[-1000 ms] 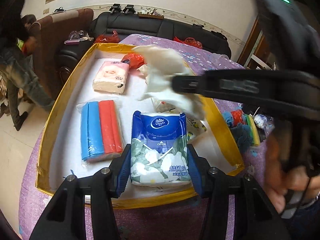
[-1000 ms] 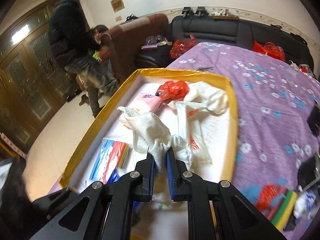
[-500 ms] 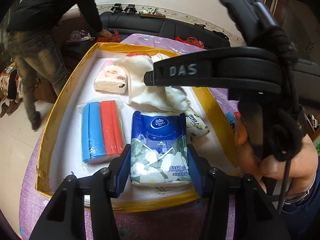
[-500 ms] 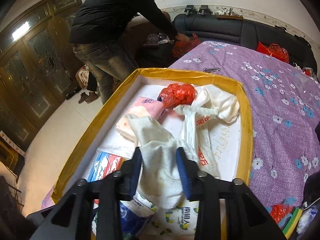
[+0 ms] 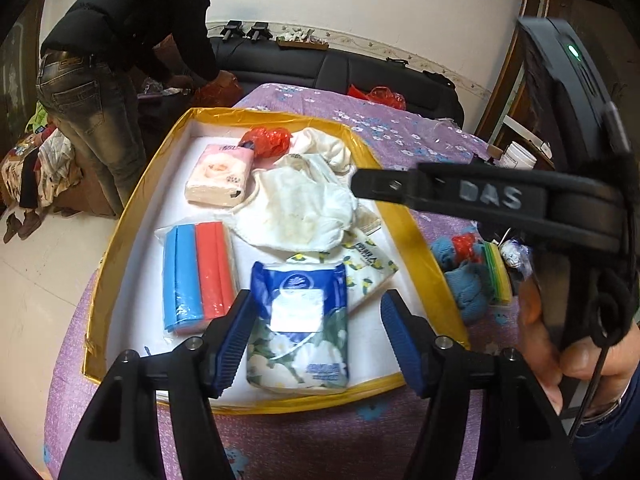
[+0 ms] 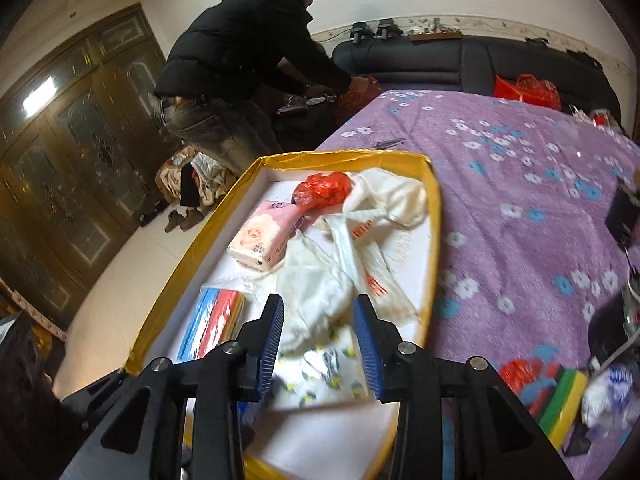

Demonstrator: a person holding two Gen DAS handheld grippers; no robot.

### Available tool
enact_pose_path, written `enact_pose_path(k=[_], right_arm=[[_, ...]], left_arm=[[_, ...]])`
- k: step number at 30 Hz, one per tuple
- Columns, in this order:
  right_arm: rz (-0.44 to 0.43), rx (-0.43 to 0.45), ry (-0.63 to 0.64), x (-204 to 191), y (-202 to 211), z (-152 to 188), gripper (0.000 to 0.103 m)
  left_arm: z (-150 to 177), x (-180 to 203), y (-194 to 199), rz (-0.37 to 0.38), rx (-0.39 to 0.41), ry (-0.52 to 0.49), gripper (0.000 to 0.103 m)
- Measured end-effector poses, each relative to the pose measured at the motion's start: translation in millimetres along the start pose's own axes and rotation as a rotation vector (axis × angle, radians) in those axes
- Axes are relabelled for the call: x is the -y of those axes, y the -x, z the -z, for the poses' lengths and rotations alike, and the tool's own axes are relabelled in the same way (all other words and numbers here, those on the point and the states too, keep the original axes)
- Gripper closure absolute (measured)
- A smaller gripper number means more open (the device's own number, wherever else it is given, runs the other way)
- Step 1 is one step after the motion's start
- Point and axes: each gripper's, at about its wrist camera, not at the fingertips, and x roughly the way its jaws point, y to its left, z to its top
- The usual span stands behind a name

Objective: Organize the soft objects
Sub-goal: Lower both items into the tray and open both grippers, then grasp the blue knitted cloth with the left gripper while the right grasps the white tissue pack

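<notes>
1. My left claw point(image 5: 316, 334) is spread wide and holds nothing. Its blue pads flank a blue flowered tissue pack point(image 5: 298, 326); the left pad sits close beside the pack, and the right pad stands clear of it.
2. My right claw point(image 6: 318, 340) is also open and holds nothing. A white cloth point(image 6: 316, 292) lies between its pads without being pinched.
3. The white cloth point(image 5: 304, 210) rests crumpled in the middle of a shallow tray with a yellow rim point(image 5: 120, 240), partly on top of a lemon-print tissue pack point(image 5: 370, 266).
4. In the left wrist view, a blue and red sponge bundle point(image 5: 196, 276) in clear wrap lies just left of the flowered pack.
5. Farther back in the tray sit a pink tissue pack point(image 5: 220, 178), a red plastic bag point(image 5: 268, 140) and a white plastic bag point(image 5: 326, 150).
6. The tray stands on a table covered by a purple flowered cloth point(image 6: 520, 208).
7. Outside the tray, on its right, lies a pile of small things: blue knit fabric point(image 5: 464, 284), something red, and a green and yellow sponge point(image 6: 564, 408).
8. Beyond the table, a person in a black jacket point(image 6: 248, 40) bends over a dark sofa point(image 6: 440, 68).
</notes>
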Motion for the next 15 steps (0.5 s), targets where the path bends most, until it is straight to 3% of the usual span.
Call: enact_pose_path(k=[15], right_arm=[[0.038, 0.088, -0.117, 61, 80, 47, 0.058]], left_arm=[[2, 47, 4, 0.019, -0.003, -0.075, 0.035]])
